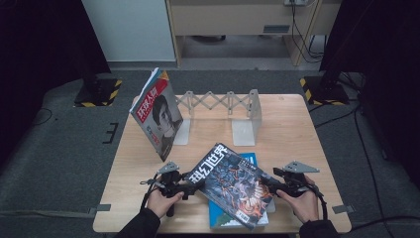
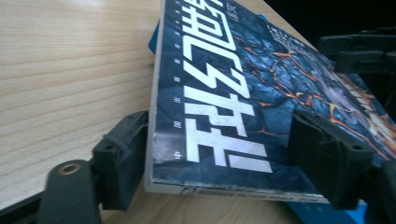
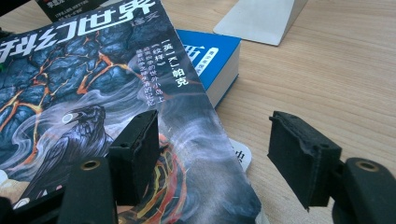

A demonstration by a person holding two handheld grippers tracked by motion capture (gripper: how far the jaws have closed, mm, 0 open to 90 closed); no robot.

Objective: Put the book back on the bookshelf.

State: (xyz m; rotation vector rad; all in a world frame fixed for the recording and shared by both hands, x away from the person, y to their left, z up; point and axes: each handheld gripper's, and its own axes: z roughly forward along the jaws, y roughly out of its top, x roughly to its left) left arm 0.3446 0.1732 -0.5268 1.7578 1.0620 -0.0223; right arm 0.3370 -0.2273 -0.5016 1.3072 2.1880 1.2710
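High view looks down over the table (image 1: 148,148); both tongs views sit close, sharing the magazine (image 2: 261,93).

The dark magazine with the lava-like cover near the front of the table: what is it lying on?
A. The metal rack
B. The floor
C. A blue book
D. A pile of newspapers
C: the dark magazine lies partly across a blue book, whose blue cover and white page edges stick out from beneath it in the right gripper view; the metal rack stands farther back on the table, apart from it.
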